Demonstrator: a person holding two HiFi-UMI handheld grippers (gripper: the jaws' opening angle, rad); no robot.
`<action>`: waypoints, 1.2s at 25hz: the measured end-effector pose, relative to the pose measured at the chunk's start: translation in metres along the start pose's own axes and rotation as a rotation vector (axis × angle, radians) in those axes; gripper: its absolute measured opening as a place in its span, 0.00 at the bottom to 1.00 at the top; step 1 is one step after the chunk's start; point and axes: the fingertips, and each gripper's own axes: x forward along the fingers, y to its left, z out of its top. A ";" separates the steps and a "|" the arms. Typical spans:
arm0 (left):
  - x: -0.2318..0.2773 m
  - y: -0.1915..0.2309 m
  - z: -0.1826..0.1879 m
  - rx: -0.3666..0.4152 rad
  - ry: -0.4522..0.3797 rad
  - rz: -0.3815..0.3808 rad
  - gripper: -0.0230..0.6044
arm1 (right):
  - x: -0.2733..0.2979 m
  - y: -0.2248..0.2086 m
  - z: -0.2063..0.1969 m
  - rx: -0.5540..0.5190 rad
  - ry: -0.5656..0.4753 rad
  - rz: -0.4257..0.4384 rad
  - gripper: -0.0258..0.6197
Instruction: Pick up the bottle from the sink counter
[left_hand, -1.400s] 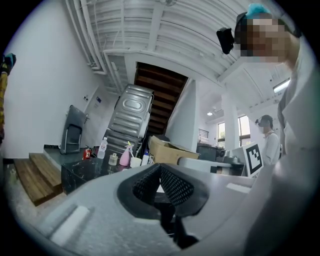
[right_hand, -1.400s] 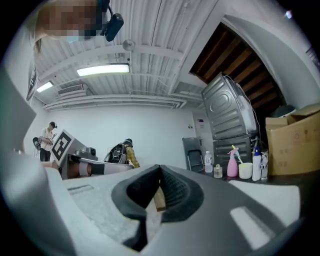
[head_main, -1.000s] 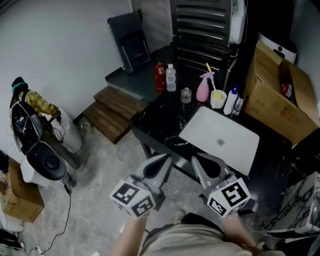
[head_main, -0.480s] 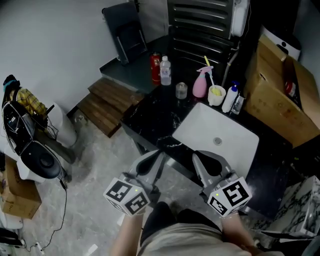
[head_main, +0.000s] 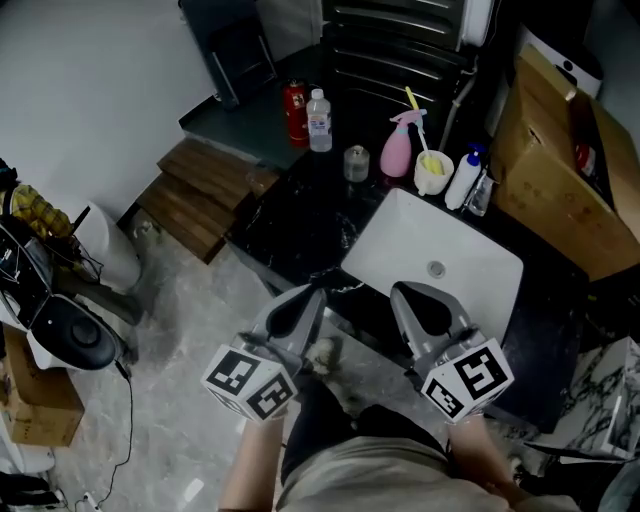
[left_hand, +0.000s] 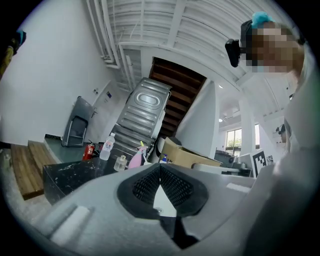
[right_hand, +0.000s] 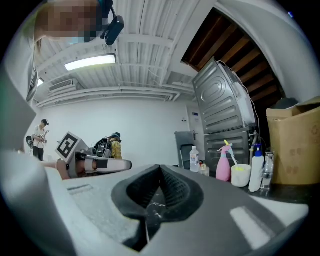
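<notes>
The clear water bottle with a white cap stands upright at the far left corner of the black sink counter, next to a red can. It also shows in the left gripper view, bottle, and in the right gripper view, bottle. My left gripper and right gripper hang side by side over the counter's near edge, far short of the bottle. Both are shut with nothing between their jaws.
A white sink basin is set in the counter. Behind it stand a small jar, a pink spray bottle, a white cup and a pump bottle. A cardboard box sits right; wooden steps lie left.
The head view has moved closer to the counter, so the counter things have shifted up and left in the frame. Both grippers now reach the counter's near edge, still shut.
</notes>
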 end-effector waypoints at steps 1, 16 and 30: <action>0.006 0.006 0.000 -0.005 0.004 -0.009 0.05 | 0.007 -0.003 0.000 -0.002 0.003 -0.005 0.04; 0.132 0.089 0.042 -0.026 0.068 -0.261 0.05 | 0.127 -0.092 -0.004 0.028 0.044 -0.197 0.04; 0.211 0.152 0.037 -0.041 0.163 -0.370 0.05 | 0.205 -0.145 -0.007 0.007 0.072 -0.314 0.04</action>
